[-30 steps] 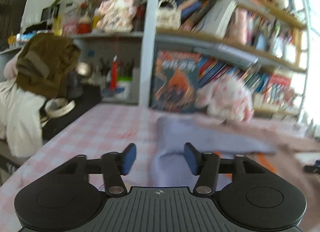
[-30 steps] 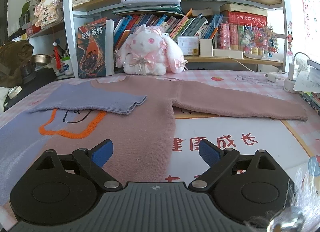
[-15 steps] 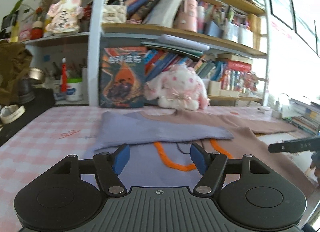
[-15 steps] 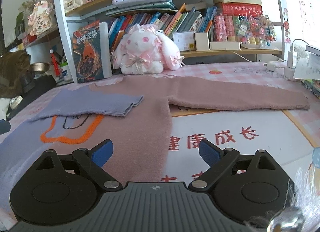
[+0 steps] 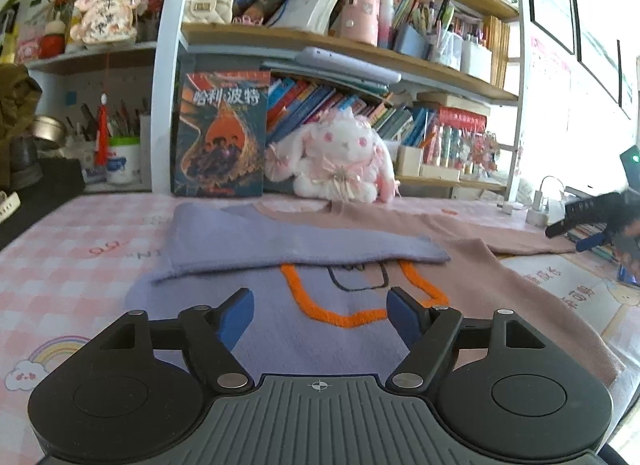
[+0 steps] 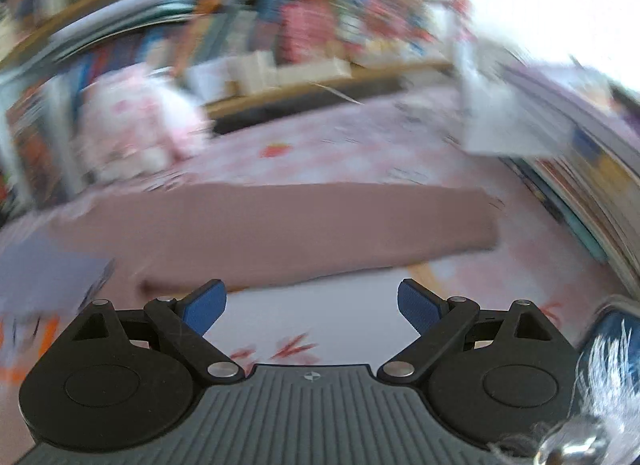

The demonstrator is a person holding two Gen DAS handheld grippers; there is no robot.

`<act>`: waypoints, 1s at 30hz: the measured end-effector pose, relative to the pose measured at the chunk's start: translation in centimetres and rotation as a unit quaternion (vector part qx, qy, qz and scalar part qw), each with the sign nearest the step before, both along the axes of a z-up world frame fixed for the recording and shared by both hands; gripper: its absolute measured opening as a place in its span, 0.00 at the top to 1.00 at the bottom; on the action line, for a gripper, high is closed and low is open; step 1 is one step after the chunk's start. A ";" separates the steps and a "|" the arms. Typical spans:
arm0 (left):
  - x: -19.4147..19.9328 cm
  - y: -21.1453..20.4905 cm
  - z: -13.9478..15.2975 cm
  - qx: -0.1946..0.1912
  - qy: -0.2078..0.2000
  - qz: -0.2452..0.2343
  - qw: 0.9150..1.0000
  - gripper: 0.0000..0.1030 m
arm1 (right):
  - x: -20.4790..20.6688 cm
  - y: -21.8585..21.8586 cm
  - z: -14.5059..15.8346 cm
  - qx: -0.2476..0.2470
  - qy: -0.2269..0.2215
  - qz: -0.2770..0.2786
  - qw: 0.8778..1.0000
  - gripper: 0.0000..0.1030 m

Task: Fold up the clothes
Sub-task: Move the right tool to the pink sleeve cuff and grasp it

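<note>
Across the bench (image 5: 60, 265) the sweater (image 5: 304, 329) lies flat with its purple sleeve (image 5: 280, 243) folded in, so the right tool (image 6: 311, 307), fingers spread and empty (like the left tool (image 5: 320, 315)), should pinch the outstretched pink sleeve (image 6: 280, 229) near its cuff and carry it inward.

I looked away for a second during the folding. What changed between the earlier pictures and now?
The right gripper swung right toward the outstretched pink sleeve, its view now blurred by motion. The left gripper turned right too, from the table's left end to face the sweater. Both remain open and empty; the purple sleeve stays folded across the sweater.
</note>
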State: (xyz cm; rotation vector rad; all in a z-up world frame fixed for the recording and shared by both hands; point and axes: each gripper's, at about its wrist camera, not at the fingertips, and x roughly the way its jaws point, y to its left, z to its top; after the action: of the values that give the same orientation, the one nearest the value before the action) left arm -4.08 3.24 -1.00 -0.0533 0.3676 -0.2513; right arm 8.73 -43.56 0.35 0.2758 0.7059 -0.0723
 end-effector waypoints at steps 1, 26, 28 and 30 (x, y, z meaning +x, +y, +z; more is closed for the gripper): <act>0.0 0.1 0.0 -0.003 0.002 -0.001 1.000 0.27 | 0.7 -1.2 0.1 0.012 0.010 -0.018 1.000 0.10; 0.6 1.2 -0.3 -0.045 0.023 0.003 0.999 0.26 | 4.8 -9.6 -2.0 0.165 0.014 -0.179 0.970 0.60; 0.7 1.2 -0.4 -0.045 0.026 0.002 0.999 0.26 | 4.8 -9.7 -2.3 0.191 0.004 -0.176 0.966 0.60; 0.8 1.1 -0.4 -0.042 0.029 0.001 0.999 0.26 | 4.8 -9.7 -2.5 0.217 -0.005 -0.172 0.961 0.60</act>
State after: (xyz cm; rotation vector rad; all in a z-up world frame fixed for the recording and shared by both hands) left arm -3.31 4.35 -1.40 -0.1445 0.4136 -0.2634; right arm 13.53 -53.28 -2.19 0.8188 0.6533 -0.2493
